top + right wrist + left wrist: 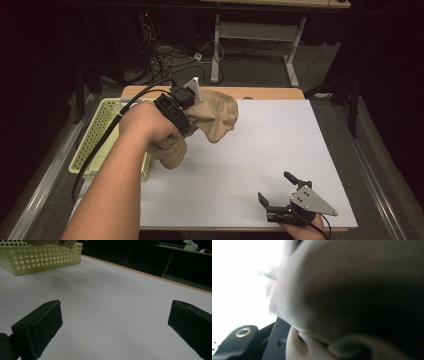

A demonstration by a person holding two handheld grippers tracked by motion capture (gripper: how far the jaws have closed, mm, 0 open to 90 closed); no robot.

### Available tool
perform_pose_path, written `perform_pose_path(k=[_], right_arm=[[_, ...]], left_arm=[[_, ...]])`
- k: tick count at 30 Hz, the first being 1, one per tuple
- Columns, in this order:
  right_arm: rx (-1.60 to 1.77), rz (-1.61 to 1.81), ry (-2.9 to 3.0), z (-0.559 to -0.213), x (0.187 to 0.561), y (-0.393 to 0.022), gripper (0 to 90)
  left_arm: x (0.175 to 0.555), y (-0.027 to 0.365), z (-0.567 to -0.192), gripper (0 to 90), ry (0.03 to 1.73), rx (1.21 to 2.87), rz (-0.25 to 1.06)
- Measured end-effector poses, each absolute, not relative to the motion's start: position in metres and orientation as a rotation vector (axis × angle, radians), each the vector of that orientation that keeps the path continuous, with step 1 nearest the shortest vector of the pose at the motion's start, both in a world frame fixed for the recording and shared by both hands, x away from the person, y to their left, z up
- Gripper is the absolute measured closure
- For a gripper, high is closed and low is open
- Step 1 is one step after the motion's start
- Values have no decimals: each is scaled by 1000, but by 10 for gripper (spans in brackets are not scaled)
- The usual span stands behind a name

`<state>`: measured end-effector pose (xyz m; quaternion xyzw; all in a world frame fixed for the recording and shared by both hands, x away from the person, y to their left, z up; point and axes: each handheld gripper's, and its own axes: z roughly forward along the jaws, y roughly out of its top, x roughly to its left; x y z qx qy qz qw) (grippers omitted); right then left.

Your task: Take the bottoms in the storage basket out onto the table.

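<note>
The black left gripper [184, 107] is trailing 1 black cable; the black right gripper [280, 191] is carrying a grey 3-cornered plate showing 4 screws.

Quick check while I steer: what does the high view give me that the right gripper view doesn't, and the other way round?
High view alone: the left claw gripping the bunched beige cloth, lifted beside the basket, and the person's forearm. Right gripper view alone: a close look at the right claw, jaws wide apart with nothing but bare tabletop between them. Both: the yellow perforated basket, the white table surface, the right claw and a bit of the cloth.
</note>
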<state>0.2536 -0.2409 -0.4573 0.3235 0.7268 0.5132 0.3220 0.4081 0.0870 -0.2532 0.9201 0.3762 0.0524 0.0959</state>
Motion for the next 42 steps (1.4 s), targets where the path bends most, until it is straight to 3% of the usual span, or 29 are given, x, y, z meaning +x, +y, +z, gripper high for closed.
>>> perform_pose_path(k=[10,21,32,42], right_arm=[[855,1346,1906,-458,253,-242,2],[860,1342,1913,-460,253,-243,2],[856,1329,1921,-461,254,-240,3],[843,1315,1935,-465,253,-238,2]], left_arm=[[408,63,-265,650,1011,2674,90],[410,61,-291,648,992,2634,27],[405,47,-351,642,903,2688,-80],[404,35,-397,633,849,2631,-48]])
